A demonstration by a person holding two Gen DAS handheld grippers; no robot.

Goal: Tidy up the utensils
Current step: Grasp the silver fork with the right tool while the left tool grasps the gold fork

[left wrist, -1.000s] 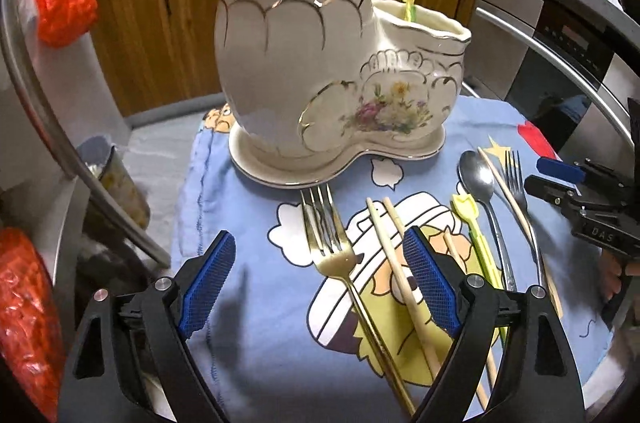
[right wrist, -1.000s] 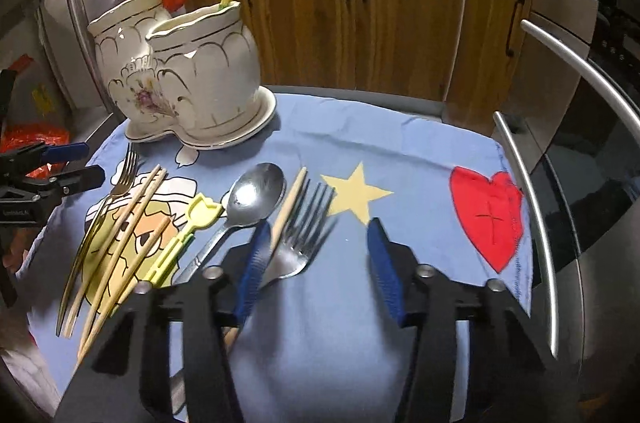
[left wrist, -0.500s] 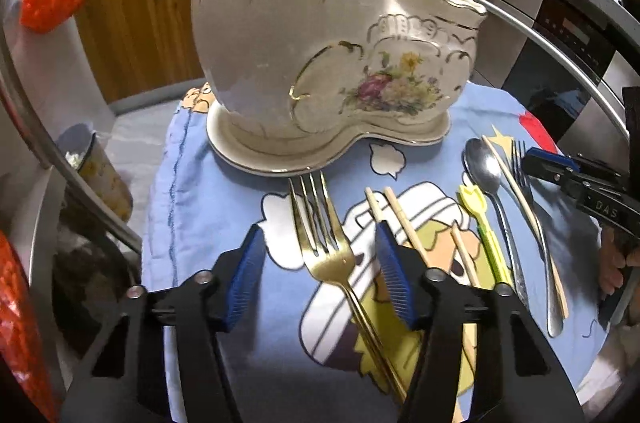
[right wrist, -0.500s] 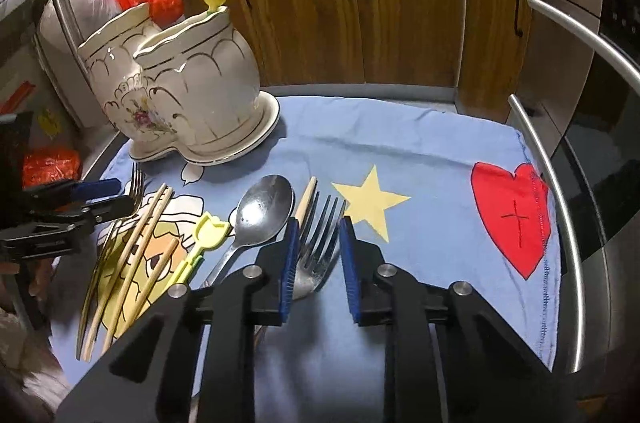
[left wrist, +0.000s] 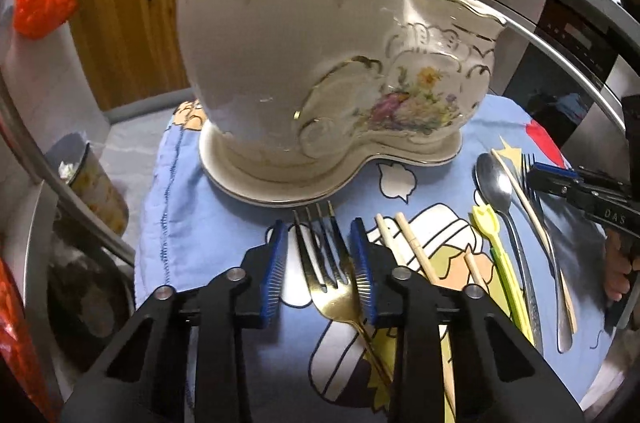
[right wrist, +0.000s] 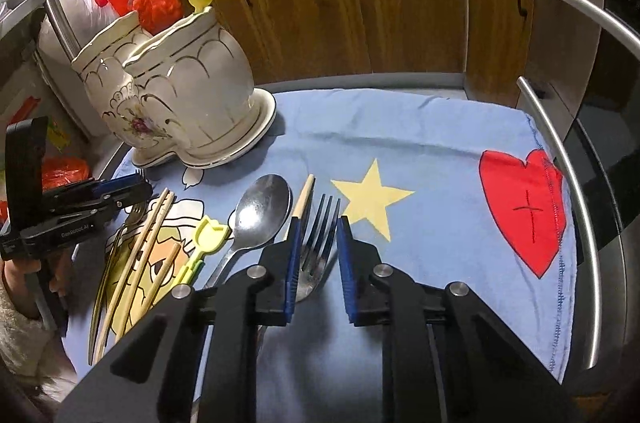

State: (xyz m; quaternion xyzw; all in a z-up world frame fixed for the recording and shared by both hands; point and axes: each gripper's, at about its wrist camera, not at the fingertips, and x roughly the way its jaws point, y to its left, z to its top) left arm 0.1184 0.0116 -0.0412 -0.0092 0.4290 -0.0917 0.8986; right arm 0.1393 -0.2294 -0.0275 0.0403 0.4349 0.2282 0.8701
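Left wrist view was dominated by the cream ceramic holder (left wrist: pixel 304 63), a two-compartment pot on its own saucer at the far side of the blue cartoon cloth (left wrist: pixel 192 207), with one yellow utensil tip poking out of the smaller compartment. The rest of the cutlery lay flat on the cloth nearer the cameras: a gold fork (left wrist: pixel 328 275), wooden chopsticks (left wrist: pixel 412 251), a yellow-green plastic utensil (left wrist: pixel 496 251), a steel spoon (left wrist: pixel 496 183) and, furthest right, a steel fork (right wrist: pixel 316 243).

Both pick-ups looked to be in hand at once. The left gripper (left wrist: pixel 320 267) straddled the gold fork's head, its jaws closing, with the right pad at the fork's edge and a visible gap on the left side, so no firm hold yet. The right gripper (right wrist: pixel 318 263) straddled the steel fork's head, its jaws closing too and already narrow; a sliver of gap showed beside the right pad, so a true pinch seemed not quite made.

Next, each claw would need to finish pinching, lift its fork clear of its neighbours, then tip it upright over a holder compartment.
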